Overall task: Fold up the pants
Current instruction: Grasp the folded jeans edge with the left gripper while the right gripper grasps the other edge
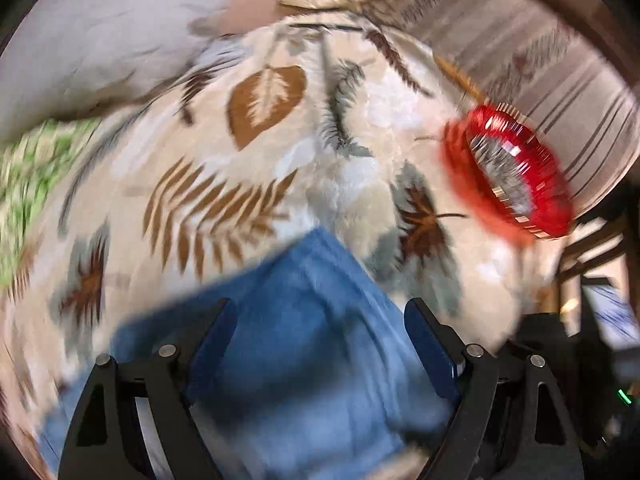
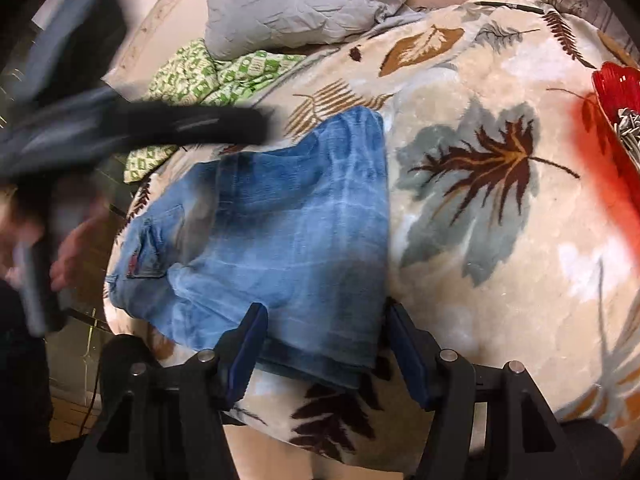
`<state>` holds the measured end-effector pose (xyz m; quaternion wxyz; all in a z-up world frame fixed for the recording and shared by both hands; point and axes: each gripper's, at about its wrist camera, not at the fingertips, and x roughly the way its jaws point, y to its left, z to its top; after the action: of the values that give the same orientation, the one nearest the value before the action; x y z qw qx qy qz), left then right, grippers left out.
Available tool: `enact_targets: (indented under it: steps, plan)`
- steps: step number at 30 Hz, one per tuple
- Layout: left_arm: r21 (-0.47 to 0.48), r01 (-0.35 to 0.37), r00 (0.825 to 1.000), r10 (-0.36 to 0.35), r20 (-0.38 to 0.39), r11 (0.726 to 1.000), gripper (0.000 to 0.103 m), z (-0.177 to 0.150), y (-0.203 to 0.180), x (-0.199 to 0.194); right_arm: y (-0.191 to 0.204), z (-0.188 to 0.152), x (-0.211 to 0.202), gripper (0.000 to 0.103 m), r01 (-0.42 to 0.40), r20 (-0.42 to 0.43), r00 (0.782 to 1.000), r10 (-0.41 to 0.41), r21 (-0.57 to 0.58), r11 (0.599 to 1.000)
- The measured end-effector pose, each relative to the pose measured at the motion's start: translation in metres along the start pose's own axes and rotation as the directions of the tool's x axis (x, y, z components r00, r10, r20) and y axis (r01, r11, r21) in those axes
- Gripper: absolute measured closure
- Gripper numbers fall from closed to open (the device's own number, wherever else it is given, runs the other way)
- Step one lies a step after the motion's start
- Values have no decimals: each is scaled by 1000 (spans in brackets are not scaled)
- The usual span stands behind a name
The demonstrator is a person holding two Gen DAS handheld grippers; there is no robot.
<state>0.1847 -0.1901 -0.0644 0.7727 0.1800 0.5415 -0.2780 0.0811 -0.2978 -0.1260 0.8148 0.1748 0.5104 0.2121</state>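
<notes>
Fingers of the left gripper (image 1: 320,340) stand wide apart w/ nothing between the pads; denim shows below them but isn't pinched. Right gripper (image 2: 326,348) fingers are about half open, straddling the near edge of the jeans (image 2: 280,232), pads not pressing, nothing held.

Jeans lie folded into a compact block on the leaf-print blanket (image 2: 500,280) on the bed, pocket end to the left in the right wrist view, long axis running away from the right gripper toward the green-check cloth (image 2: 224,76). Right gripper is nearer, directly at the near hem; left gripper shows as a blurred dark shape above the far end. Looks like the fold is mostly done. Red dish (image 2: 616,120) sits well off to the right, clear of the jeans.
</notes>
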Motion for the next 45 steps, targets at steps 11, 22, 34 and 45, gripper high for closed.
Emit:
enact_targets:
  steps: [11, 22, 34, 45]
  plan:
    - [84, -4, 992, 15, -127, 996, 41, 12, -10, 74, 3, -2, 12, 62, 75, 48, 996, -75, -13, 997]
    - [40, 144, 989, -144, 20, 989, 79, 0, 6, 27, -2, 0, -2, 78, 15, 109, 994, -16, 13, 1000]
    - [77, -119, 991, 123, -51, 990, 20, 7, -4, 47, -18, 0, -3, 57, 52, 23, 998, -54, 76, 996]
    - [-82, 1, 994, 9, 113, 997, 20, -49, 45, -51, 1, 7, -58, 28, 92, 216, 973, -82, -41, 995]
